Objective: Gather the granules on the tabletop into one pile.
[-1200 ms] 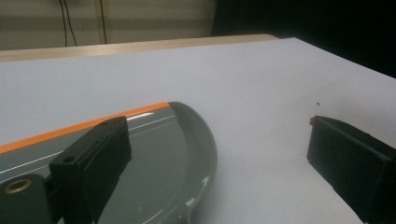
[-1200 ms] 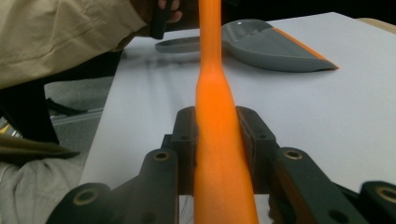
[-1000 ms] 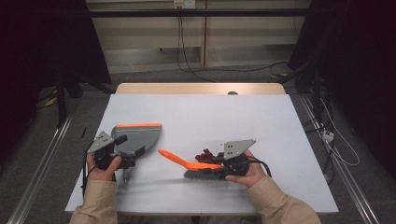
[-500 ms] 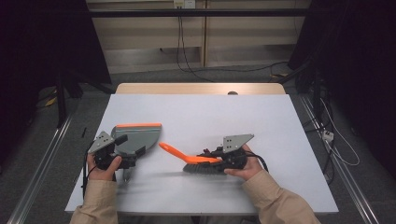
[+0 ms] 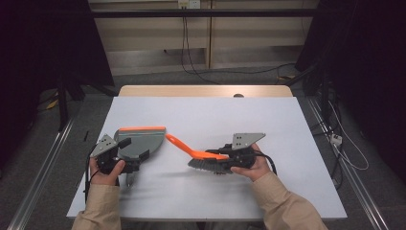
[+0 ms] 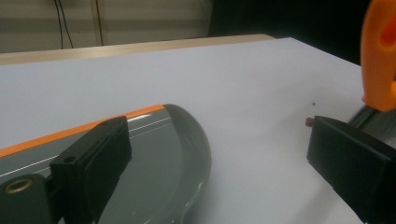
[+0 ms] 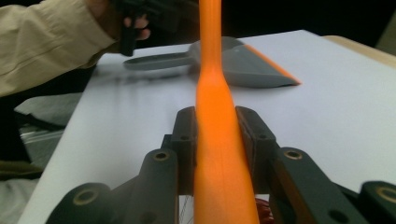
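Jaws of the right gripper (image 7: pixel 217 140) clamped the orange brush (image 5: pixel 203 155) — left gripper's (image 6: pixel 217 163) gaped above the dustpan (image 6: pixel 154 158); sweeping toward it seemed next.

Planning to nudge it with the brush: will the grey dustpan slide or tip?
The dustpan lies flat on the smooth white table, so it probably slides easily. Its broad, low, thin plastic-looking body suggests it is light and unlikely to tip.

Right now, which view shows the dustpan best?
The high view: the whole dustpan shows, grey with its orange lip, by the left gripper. The left gripper view gives just a close slice of its pan; the right gripper view shows it farther off, behind the brush handle.
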`<state>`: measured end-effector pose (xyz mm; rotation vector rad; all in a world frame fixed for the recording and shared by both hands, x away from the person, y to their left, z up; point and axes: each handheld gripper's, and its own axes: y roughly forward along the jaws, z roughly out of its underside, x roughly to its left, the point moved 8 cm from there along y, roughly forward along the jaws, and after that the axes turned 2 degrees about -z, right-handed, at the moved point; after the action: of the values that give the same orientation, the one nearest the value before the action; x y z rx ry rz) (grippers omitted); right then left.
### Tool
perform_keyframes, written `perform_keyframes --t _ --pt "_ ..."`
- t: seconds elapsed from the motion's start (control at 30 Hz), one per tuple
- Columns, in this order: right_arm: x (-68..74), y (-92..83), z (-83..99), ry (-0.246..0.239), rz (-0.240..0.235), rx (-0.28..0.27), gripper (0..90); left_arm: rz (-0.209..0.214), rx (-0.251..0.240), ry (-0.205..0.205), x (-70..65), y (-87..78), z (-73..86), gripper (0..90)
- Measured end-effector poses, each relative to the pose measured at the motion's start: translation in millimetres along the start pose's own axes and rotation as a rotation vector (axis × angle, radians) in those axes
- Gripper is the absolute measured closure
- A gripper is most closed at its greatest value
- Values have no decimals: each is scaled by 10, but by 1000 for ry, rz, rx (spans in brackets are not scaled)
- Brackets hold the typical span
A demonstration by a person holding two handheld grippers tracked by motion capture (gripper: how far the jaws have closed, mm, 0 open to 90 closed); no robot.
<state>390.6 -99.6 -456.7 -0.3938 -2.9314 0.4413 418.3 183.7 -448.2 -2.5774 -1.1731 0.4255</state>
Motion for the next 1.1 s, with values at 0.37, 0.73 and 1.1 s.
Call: perform_keyframes --t 0.37,0.73,1.1 --pt "-243 -279 -14 48 166 -25 713 16 64 15 -59 -46 62 61" --pt "-494 -504 163 124 363 8 713 16 104 24 -77 -29 114 61" --pt "-640 -679 336 183 509 83 712 2 132 6 -81 -38 172 58"
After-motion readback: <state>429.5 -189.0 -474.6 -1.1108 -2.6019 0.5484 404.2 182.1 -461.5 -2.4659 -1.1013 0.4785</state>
